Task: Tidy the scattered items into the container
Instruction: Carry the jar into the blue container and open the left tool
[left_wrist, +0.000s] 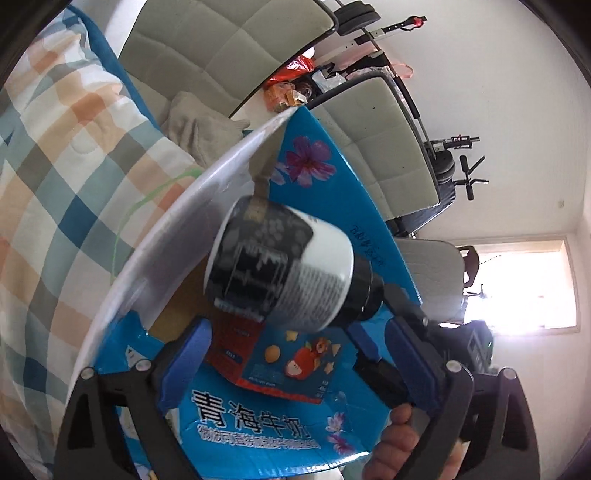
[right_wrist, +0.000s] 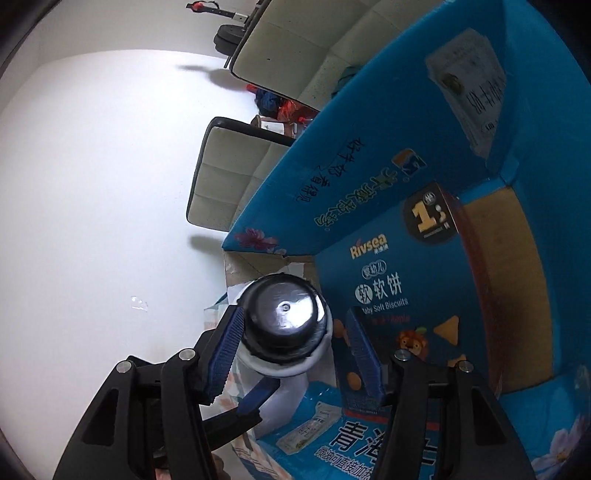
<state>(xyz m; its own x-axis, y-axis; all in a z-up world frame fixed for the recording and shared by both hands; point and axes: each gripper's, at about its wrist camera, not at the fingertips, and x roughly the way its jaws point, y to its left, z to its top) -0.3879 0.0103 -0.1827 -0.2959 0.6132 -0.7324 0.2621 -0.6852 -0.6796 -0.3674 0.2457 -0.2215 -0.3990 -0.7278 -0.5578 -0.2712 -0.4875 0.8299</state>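
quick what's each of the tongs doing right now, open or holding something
Left tongs: open, holding nothing; the blue cardboard box lies ahead.
Right tongs: open around the black cap of the white plastic bottle, not clamped.

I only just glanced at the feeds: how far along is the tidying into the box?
Done: a Rivsea baby biscuit box already lies inside the blue milk carton. In hand: a white bottle with a black cap sits between the right gripper fingers over the carton, jaws apparently loosened. The left gripper is open and empty. Left: dropping the bottle; any remaining items are out of view.
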